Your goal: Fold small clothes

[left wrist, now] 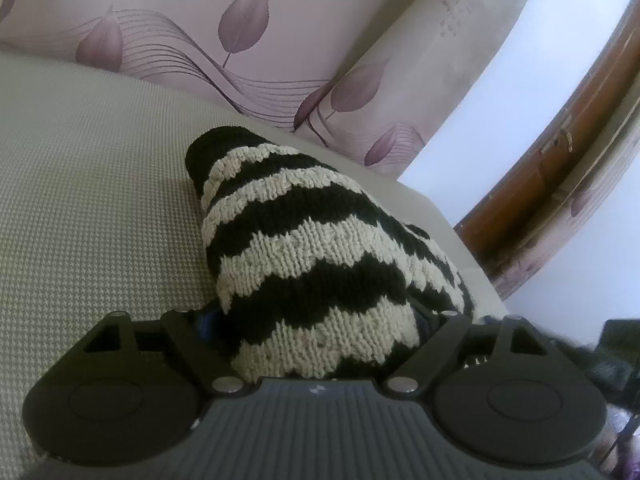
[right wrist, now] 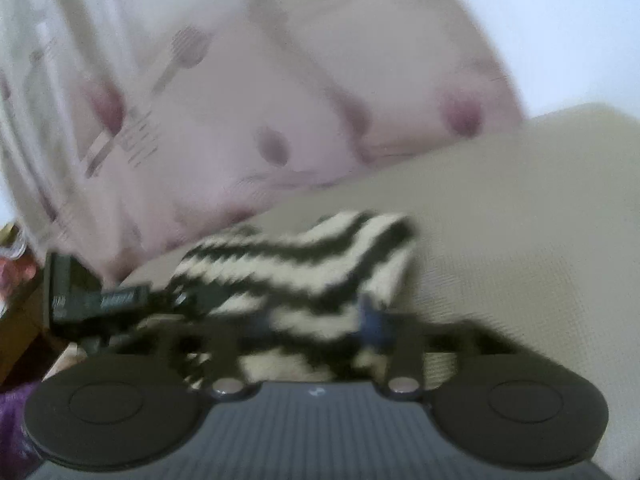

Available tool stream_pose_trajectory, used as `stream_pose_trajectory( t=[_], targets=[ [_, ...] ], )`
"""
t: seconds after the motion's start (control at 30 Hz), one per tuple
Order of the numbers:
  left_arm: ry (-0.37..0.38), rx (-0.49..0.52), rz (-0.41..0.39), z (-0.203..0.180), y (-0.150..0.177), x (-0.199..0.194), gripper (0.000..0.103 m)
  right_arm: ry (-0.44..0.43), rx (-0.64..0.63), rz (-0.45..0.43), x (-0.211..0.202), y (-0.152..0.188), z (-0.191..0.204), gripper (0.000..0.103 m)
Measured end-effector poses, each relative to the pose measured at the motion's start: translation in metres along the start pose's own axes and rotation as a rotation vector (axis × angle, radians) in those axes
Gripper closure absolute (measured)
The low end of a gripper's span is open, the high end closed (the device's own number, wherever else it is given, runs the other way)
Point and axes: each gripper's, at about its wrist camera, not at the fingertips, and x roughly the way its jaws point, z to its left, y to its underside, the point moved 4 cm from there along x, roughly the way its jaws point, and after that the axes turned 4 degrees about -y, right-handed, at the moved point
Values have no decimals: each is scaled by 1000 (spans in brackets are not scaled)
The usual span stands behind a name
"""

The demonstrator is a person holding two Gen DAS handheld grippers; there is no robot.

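Holding a black-and-cream zigzag-striped knitted garment [left wrist: 316, 256] between both tools, above a beige woven surface [left wrist: 100, 200] that looks like a cushion or mattress. Seen from the left wrist: left gripper [left wrist: 320, 332] with knit bunched thickly between the jaws, apparently clamped on the fabric, though the fingertips lie buried under wool and cannot be seen directly. Rising from that grip, away from the camera, toward a dark rounded end far off, near pale pink wallpaper with purple leaves [left wrist: 244, 20]. Beyond the surface at right, a brown wooden frame [left wrist: 560, 160]. Seen from the right wrist, heavily blurred by motion: right gripper [right wrist: 316, 344] with the same knit draped across and between its fingers, probably pinched shut on it, yet too smeared to confirm. Stretching left from there toward the other tool, visible as a dark shape at the left edge. Judged as mid-fold: garment lifted or only partly resting, carried by two held points, not yet laid flat. Calling next for bringing one held edge over onto the other, lowering the knit onto the beige surface with edges lined up, then letting go without dragging the soft, stretchy wool out of shape.
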Motion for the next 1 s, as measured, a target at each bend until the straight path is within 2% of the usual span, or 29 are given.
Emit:
stream_pose_trajectory(
  t=[0.03, 0.07, 0.2, 0.37, 0.47, 0.53, 0.63, 0.7, 0.8, 1.0],
  targets=[
    [0, 0, -4, 0, 1, 0, 17, 35, -2, -22, -8, -5, -6, 4],
    [2, -3, -7, 0, 1, -1, 17, 35, 7, -22, -12, -9, -11, 4],
    [4, -2, -13, -2, 0, 4, 16, -75, 142, 101, 2, -13, -32, 4],
    [4, -1, -17, -1, 3, 2, 16, -177, 203, 238, 35, 3, -35, 5],
    [9, -1, -19, -1, 3, 2, 16, -227, 205, 237, 47, 8, -30, 6],
    [9, -1, -22, 0, 4, 2, 16, -256, 218, 246, 56, 8, -23, 17],
    [17, -9, -26, 2, 3, 2, 16, -267, 207, 259, 71, 7, -13, 19],
    [19, -11, -28, 3, 4, 2, 16, -278, 228, 258, 79, 4, -14, 36],
    [16, 2, -28, 2, 5, 2, 14, -297, 253, 260, 76, 7, -23, 44],
    [15, 17, -26, 2, 5, 3, 12, -317, 250, 287, 74, 4, -29, 43]
  ],
)
